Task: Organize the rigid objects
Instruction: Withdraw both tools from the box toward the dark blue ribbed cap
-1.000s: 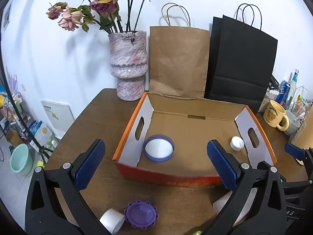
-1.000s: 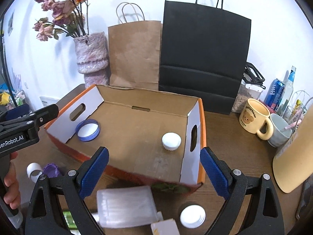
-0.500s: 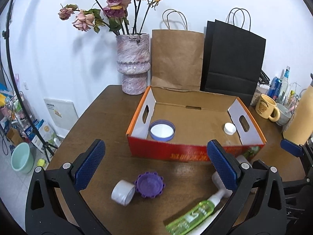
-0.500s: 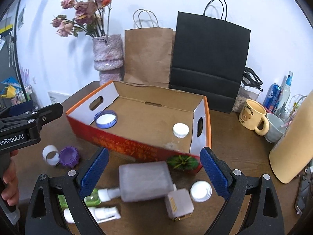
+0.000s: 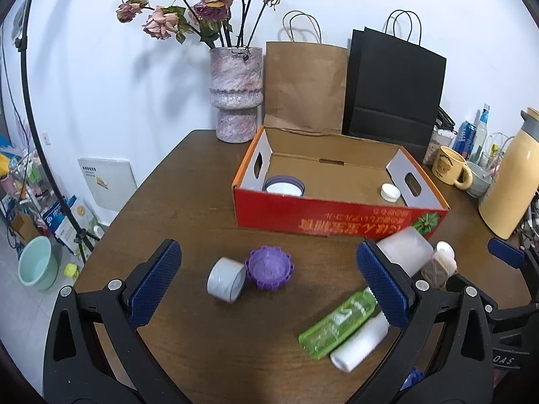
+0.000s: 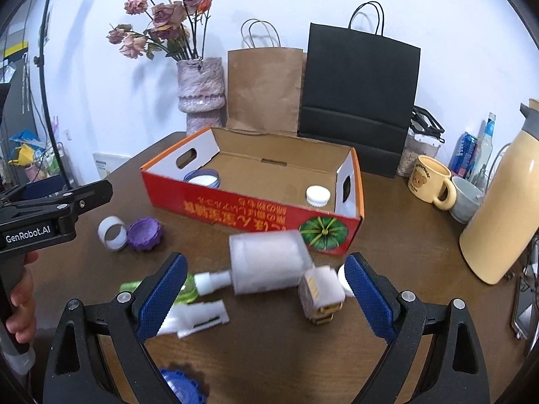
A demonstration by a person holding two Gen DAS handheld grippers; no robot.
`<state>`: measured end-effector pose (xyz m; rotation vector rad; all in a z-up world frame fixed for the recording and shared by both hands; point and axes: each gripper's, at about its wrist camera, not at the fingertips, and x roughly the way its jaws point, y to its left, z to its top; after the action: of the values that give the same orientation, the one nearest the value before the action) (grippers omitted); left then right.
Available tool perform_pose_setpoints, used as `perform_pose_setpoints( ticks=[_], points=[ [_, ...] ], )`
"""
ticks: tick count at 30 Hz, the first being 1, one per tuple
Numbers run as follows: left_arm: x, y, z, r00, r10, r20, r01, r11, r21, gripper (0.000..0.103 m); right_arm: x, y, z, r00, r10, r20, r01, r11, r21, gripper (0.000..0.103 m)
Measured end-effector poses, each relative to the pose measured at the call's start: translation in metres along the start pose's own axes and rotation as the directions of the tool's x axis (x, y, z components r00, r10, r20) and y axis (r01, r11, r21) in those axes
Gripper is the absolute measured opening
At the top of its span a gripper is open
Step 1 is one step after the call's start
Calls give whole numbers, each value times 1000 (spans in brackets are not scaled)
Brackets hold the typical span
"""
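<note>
Both grippers had drawn back from over the box since a second before, so that the loose items on the near side of the table, hidden or cut off then, had come into full view. The left gripper hung with its jaws wide apart and empty above the table, with a white tape ring and a purple toothed lid lying between its fingers, touching each other. The right gripper was likewise spread and held nothing; between its fingers lay a frosted white container on its side, a small cream cube-shaped bottle just beside it, and a white cap partly hidden behind that bottle. To the left of these lay a green bottle and a white tube, side by side, and a blue toothed lid showed at the bottom edge of the right wrist view. Farther out stood the red cardboard box, and inside it only two things had been placed: a blue-rimmed lid at the left end and a white screw cap at the right end. Judged from that, the sorting was at an early stage, with two pieces in and some eight pieces left on the table, and neither gripper had yet closed on the next one.
</note>
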<state>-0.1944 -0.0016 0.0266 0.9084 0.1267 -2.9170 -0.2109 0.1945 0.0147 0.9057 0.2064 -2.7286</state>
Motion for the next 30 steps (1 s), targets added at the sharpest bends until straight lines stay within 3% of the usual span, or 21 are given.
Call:
perform_pose_setpoints(
  ticks=[30],
  points=[
    [-42,16,-92,995,-5,-96,12,997,73,103,-32,37,-84,993,32,-114,-36,999,-35,98]
  ],
)
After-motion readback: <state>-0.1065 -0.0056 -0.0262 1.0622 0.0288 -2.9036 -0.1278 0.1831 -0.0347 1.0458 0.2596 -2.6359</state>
